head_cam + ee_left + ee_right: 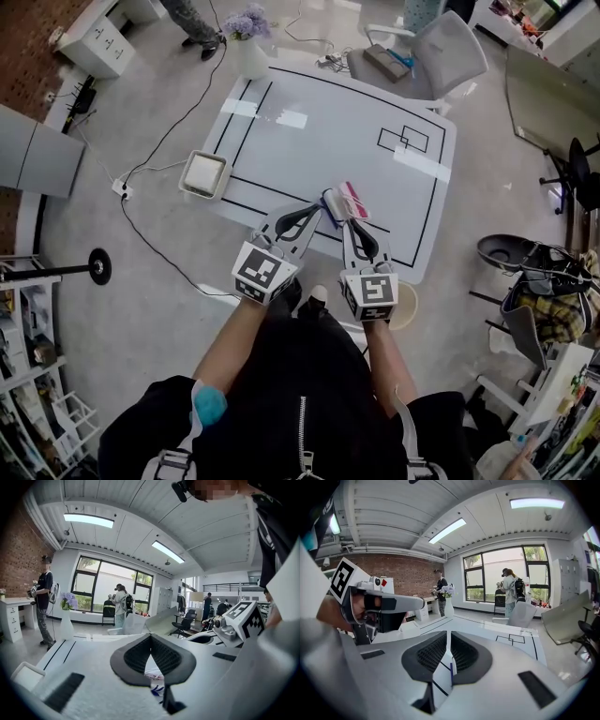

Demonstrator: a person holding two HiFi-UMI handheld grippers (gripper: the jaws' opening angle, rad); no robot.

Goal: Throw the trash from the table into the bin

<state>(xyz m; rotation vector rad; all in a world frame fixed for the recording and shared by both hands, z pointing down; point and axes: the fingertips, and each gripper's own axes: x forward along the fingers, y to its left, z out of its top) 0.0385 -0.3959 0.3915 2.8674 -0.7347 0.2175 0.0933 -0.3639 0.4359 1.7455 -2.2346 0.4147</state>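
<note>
Both grippers are low over the near edge of the worktop [319,141], side by side, and there's the target: a small wrapper [345,200], pink and white with a blue edge, lying flat just ahead of their tips, more in line with the right one. The left gripper [315,210] has its tips pressed together; in its own view they meet in a point [151,635], and the wrapper [154,673] shows through the gap lower down, so it looks empty. The right gripper [347,223] is pressed together too, its pads [461,654] leaving only a slit, with a thin blue sliver in it. That is probably the wrapper's edge, but I can't tell whether it is pinched or only seen beyond the jaws. Why two grippers on one scrap? My read is that a flat, light wrapper is hard to lift off a smooth surface, so one can pin or nudge it while the other gets under an edge. The bin [223,176] sits on the floor against the worktop's left side, well apart from the wrapper, so the carry goes left across the left gripper's side. I'd call this the very start: the wrapper is on the worktop and nothing is clearly lifted. The risk is that closed jaws skate it off the near edge.
</note>
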